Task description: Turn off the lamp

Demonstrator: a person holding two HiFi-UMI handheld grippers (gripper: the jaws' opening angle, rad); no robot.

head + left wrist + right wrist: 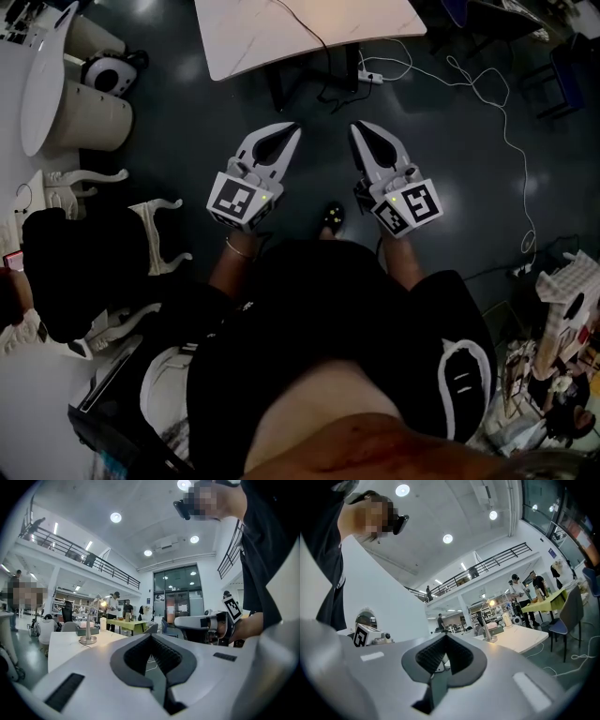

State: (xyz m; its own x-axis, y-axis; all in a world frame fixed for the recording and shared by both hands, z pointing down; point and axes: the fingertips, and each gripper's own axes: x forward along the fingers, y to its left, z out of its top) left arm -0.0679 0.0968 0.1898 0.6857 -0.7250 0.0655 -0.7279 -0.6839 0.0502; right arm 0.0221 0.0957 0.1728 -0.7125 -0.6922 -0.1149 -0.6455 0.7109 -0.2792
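Though closed, tools [294, 131] [356, 128] short of table [375, 23]

The person is holding the white plastic left hand-held gripper [292, 133] [151, 637] and the matching right hand-held gripper [358, 129] [446, 637] side by side in front of the waist. Both are pointing forward, away from the body. Each one's 2 jaws are pressing together at the tips, gripping nothing. The 2 tips are angling slightly toward each other without touching. Each black-and-white marker cube is sitting nearest the body, and both bare forearms are reaching forward from the torso.
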